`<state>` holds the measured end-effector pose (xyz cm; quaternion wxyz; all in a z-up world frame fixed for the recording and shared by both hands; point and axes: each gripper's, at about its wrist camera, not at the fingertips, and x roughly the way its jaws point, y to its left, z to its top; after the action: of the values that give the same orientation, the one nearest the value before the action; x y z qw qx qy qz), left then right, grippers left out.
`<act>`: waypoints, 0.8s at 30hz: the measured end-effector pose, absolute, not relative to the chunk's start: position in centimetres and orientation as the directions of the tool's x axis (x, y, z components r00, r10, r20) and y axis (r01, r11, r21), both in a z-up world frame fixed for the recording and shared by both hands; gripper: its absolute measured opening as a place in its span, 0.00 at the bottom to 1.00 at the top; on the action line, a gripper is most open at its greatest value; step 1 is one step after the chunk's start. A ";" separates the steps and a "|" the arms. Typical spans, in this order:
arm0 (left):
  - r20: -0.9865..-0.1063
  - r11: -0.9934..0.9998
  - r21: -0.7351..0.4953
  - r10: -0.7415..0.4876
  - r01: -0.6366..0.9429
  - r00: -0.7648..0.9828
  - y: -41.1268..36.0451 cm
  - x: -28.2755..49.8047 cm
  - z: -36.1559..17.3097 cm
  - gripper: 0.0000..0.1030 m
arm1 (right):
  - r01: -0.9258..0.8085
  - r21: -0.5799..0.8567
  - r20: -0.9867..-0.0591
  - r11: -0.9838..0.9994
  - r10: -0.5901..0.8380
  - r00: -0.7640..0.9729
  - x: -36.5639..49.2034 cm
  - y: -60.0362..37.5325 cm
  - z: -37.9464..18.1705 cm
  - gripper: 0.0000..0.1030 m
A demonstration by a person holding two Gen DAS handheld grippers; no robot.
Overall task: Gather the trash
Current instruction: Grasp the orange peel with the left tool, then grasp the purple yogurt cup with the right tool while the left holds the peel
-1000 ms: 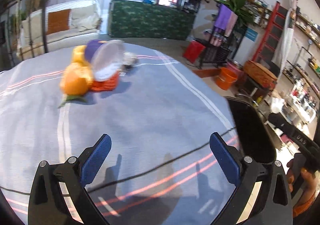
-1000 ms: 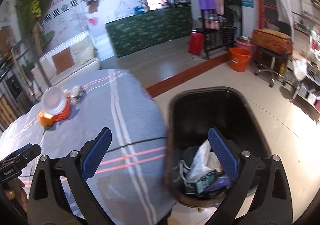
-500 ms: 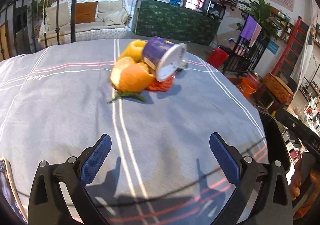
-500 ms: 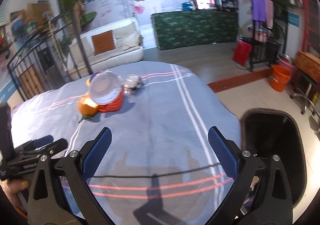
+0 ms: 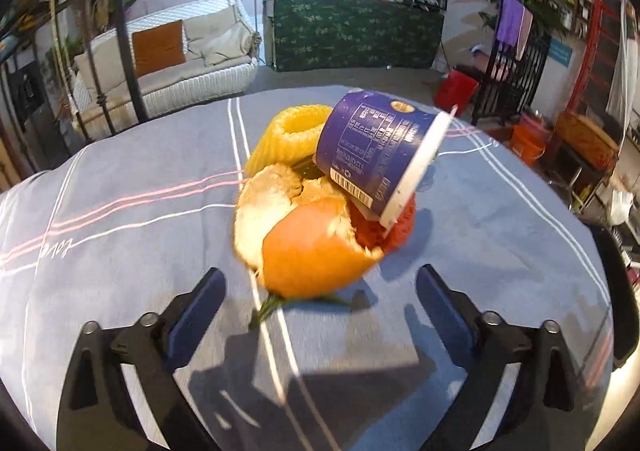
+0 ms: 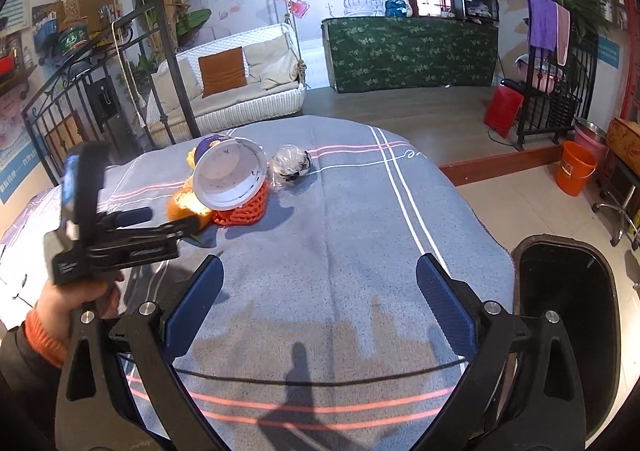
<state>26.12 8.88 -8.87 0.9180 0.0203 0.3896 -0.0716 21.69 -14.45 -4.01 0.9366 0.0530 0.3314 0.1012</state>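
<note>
A trash pile lies on the grey striped tablecloth (image 5: 120, 251): orange peel (image 5: 312, 247), a tipped purple cup (image 5: 376, 147), a yellow foam net (image 5: 296, 131) and a red foam net (image 5: 400, 227). My left gripper (image 5: 320, 273) is at the near edge of the peel. Its jaws are closing, and the peel sits just ahead of the blue pads without touching them. In the right wrist view the pile shows as cup (image 6: 230, 175), peel (image 6: 184, 205) and red net (image 6: 244, 213), with the left gripper (image 6: 168, 221) beside it. My right gripper (image 6: 318, 263) hangs open and empty over bare cloth.
A crumpled clear plastic wrapper (image 6: 290, 165) lies right of the cup. A black bin (image 6: 568, 311) stands on the floor off the table's right edge. A hand (image 6: 60, 303) in an orange cuff holds the left gripper. A sofa and a green counter stand beyond the table.
The left gripper has moved in close to the pile, so the peel now sits just ahead of its pads. The right gripper has swung away from the bin and over the table.
</note>
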 end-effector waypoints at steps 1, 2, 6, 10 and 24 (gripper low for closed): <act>-0.726 0.989 -0.013 -0.113 0.151 0.678 8.8 26.7 -9.2 0.83 | -0.157 0.170 -0.611 0.973 0.229 0.758 22.1 -14.3 -4.0 0.93; -0.734 0.988 -0.007 -0.108 0.152 0.670 8.9 27.2 -9.6 0.81 | -0.160 0.173 -0.612 0.972 0.233 0.756 22.4 -14.1 -3.9 0.93; -0.753 0.991 -0.033 -0.112 0.132 0.649 9.6 28.1 -10.3 0.60 | -0.191 0.164 -0.607 0.968 0.252 0.754 23.5 -12.5 -3.9 0.93; -0.732 0.988 -0.093 -0.151 0.123 0.665 10.6 26.8 -9.6 0.47 | -0.239 0.160 -0.598 0.958 0.287 0.748 24.6 -10.6 -4.0 0.93; -0.652 0.971 -0.233 -0.189 0.043 0.735 13.5 19.5 -7.4 0.37 | -0.368 0.198 -0.624 0.909 0.406 0.667 29.0 -3.8 -4.8 0.93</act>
<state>19.48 13.47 -7.38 0.9257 -0.1017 0.3589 -0.0628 29.03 -3.77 -4.82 0.9127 0.0274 0.3484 0.2118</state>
